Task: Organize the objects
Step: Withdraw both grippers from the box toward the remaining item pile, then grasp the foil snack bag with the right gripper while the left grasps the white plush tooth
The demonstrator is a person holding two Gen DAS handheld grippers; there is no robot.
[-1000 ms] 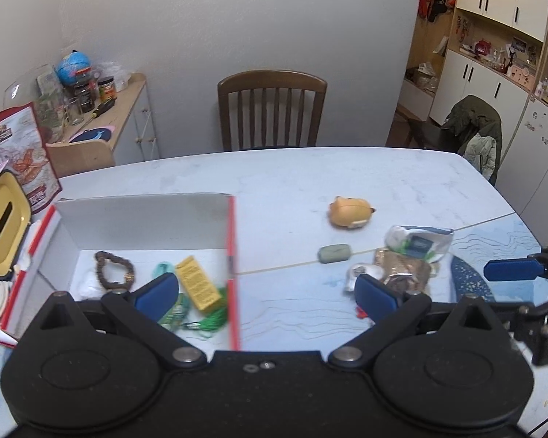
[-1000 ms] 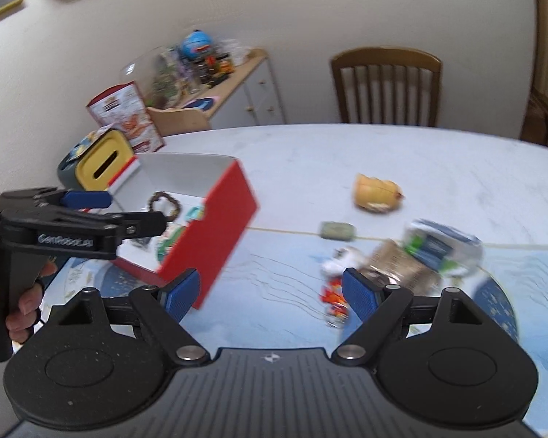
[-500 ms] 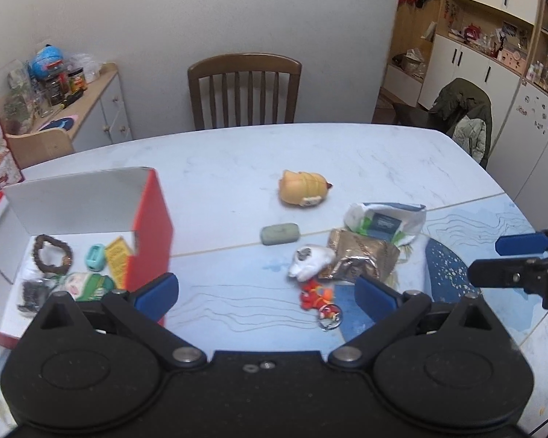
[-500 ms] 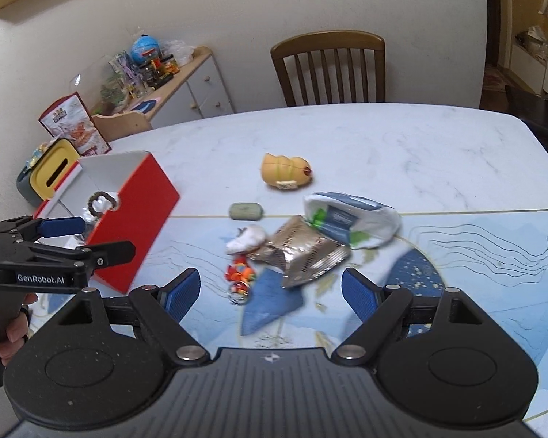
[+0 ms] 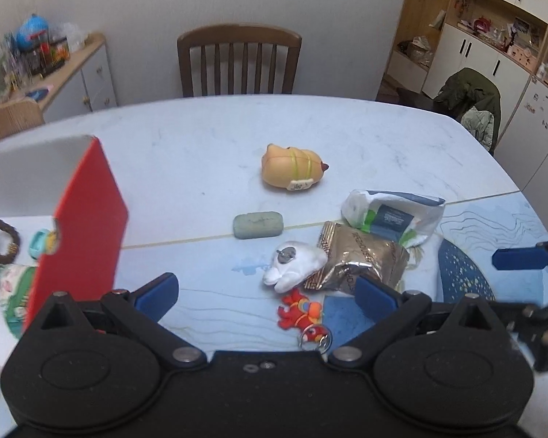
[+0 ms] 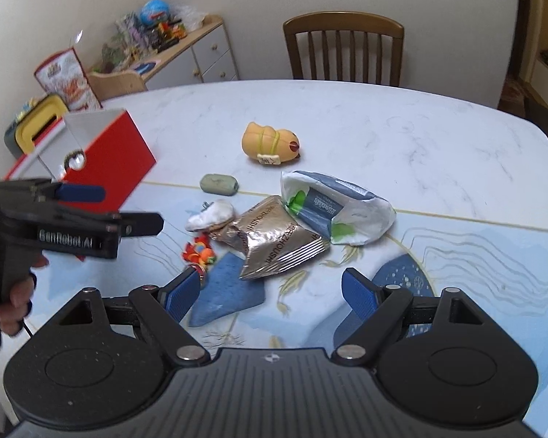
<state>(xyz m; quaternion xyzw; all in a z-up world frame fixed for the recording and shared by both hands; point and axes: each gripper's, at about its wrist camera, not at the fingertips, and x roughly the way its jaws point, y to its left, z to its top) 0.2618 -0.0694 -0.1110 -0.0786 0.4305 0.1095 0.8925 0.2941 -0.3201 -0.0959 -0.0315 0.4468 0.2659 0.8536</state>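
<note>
Both grippers held over cluttered table, jaws apart, nothing gripped.
"GenRobot.AI" is read on left gripper; foil packet, printed "WEIZHOUSHI", lies just beyond right gripper, red box left.

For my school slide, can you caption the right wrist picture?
Open right gripper above a foil packet, white bag and orange toy beside a red box.

Box left on table; toy behind wrappers.
</note>
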